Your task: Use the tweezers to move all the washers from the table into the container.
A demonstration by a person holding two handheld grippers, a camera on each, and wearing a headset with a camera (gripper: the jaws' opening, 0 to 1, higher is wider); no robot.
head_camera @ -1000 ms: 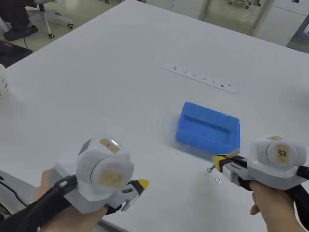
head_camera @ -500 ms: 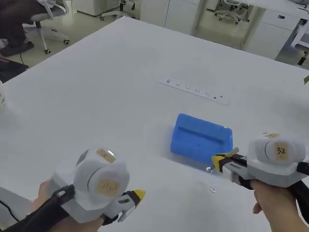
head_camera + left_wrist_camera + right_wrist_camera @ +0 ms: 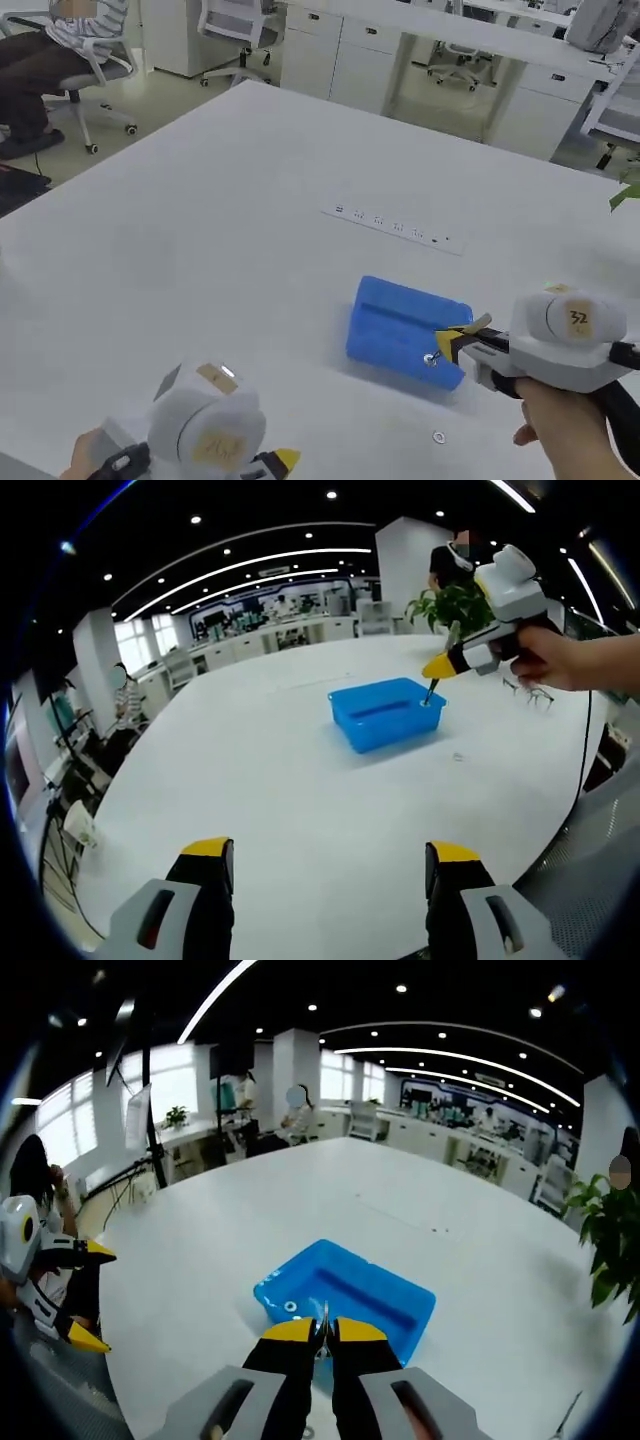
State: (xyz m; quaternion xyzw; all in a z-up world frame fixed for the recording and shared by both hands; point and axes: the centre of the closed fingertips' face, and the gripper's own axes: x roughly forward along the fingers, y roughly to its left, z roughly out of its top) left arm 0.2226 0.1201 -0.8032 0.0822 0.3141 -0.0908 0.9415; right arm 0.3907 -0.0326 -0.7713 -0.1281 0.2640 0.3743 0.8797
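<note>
Since the earlier frame my right gripper point(image 3: 455, 343) has carried the tweezers point(image 3: 436, 354) from the table point(image 3: 200, 220) to over the container point(image 3: 385, 320), at its near right corner. I squeeze them closed so the washer point(image 3: 431, 360) stays pinched. One loose washer point(image 3: 438, 437) lies nearer, on the table. My left gripper point(image 3: 325, 855) waits, jaws spread.

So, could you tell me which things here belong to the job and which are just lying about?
Job: blue container, tweezers in the right hand-held gripper, washer at their tip, loose washer nearby.
Lying about: power strip, office chair, plant.
</note>
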